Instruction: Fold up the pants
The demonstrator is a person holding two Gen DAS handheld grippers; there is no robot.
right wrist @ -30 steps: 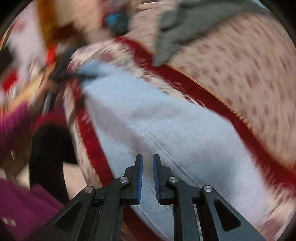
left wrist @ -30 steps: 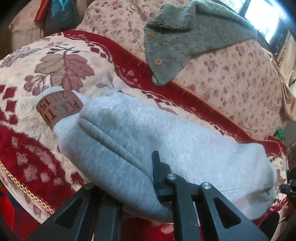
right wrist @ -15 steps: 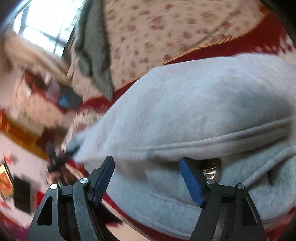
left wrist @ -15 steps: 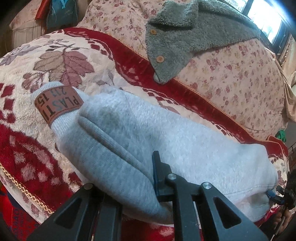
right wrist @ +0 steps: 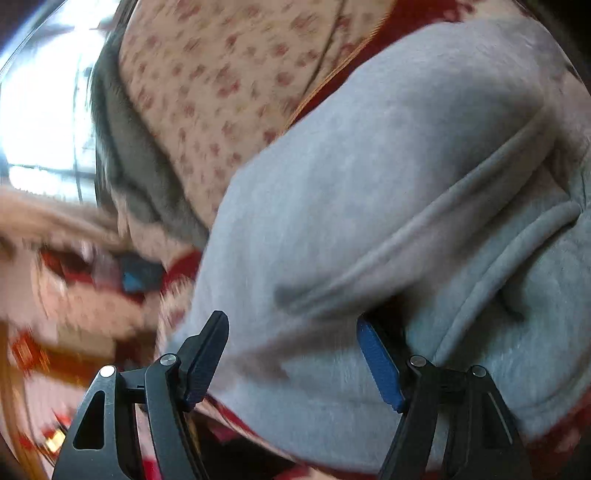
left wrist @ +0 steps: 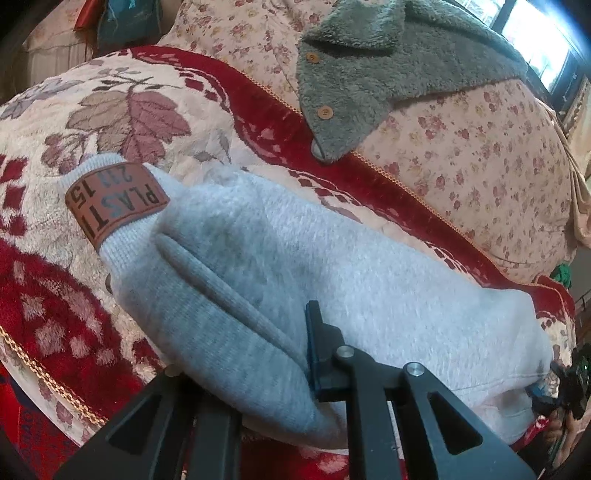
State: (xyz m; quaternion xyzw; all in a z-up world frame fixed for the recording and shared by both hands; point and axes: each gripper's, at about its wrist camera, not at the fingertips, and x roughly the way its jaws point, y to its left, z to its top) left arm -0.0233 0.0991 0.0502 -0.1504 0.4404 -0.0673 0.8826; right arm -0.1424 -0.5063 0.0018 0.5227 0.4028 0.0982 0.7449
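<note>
Grey fleece pants (left wrist: 332,273) lie part-folded on the red floral sofa throw (left wrist: 55,325).
Left gripper (left wrist: 295,350) pinches the near fold to anchor it; right gripper (right wrist: 291,354), fingers spread, straddles the far edge ungripped.

Sofa (left wrist: 480,155) w/ cream floral cover fills the bkgd; red-and-cream leaf-pattern blanket (left wrist: 122,110) spread over seat. Fuzzy grey jacket (left wrist: 369,74) w/ wooden buttons draped on the backrest. Bright window (left wrist: 535,40) top right, strong daylight coming in; teal bag (left wrist: 129,18) at far left end.
</note>
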